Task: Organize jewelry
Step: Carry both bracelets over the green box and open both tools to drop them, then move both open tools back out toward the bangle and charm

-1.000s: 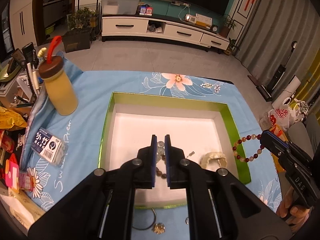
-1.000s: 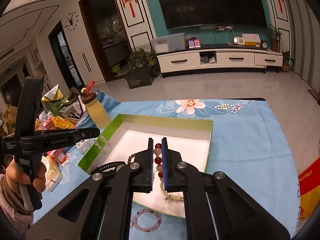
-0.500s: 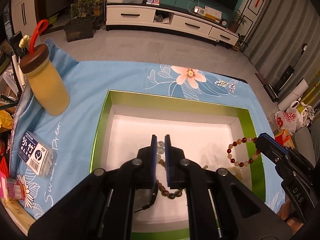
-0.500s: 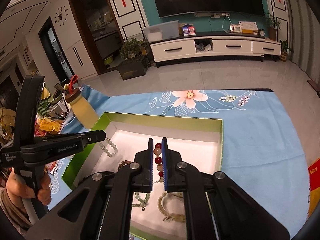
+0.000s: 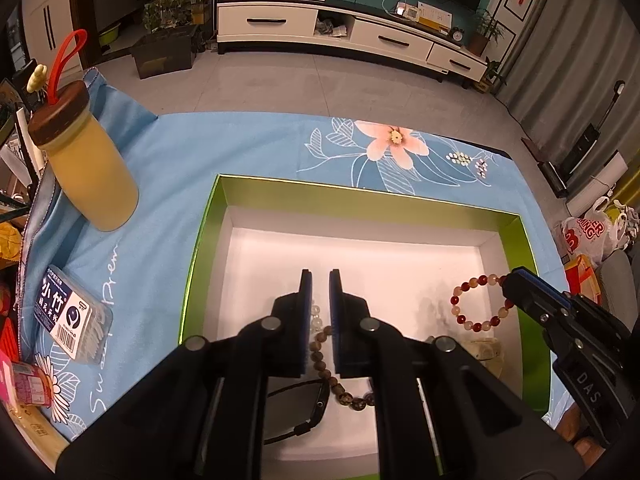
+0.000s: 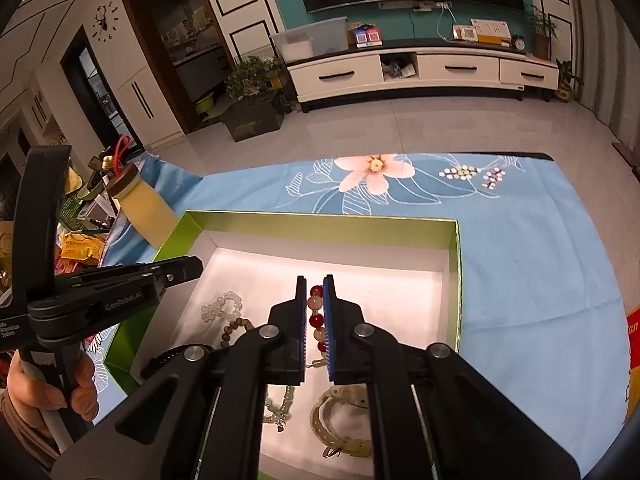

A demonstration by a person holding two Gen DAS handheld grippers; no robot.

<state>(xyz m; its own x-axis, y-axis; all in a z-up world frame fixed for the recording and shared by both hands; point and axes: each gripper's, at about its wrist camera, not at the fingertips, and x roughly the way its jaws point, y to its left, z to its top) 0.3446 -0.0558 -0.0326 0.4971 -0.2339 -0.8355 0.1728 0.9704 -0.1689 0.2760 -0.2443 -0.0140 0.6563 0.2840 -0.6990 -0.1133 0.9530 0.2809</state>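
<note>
A green box (image 5: 360, 194) with a white floor sits on the blue cloth. My right gripper (image 6: 315, 296) is shut on a red and cream bead bracelet (image 6: 315, 312), which hangs over the box's right part (image 5: 478, 306). My left gripper (image 5: 320, 280) is narrowly open and empty above the box's left part. On the box floor lie a clear bead bracelet (image 6: 222, 308), a brown bead bracelet (image 5: 340, 384), a black band (image 5: 298, 404), a green bead string (image 6: 280, 404) and a pale watch strap (image 6: 344, 420).
A yellow bottle (image 5: 86, 168) with a brown lid stands on the cloth to the left of the box. A small packet box (image 5: 70, 320) and snack packs (image 5: 24, 380) lie at the left edge. The table's far edge borders the tiled floor.
Both grippers moved forward over the box. The clear bead bracelet that hung from the left gripper now lies on the box floor. The right gripper carried the red bracelet further in.
</note>
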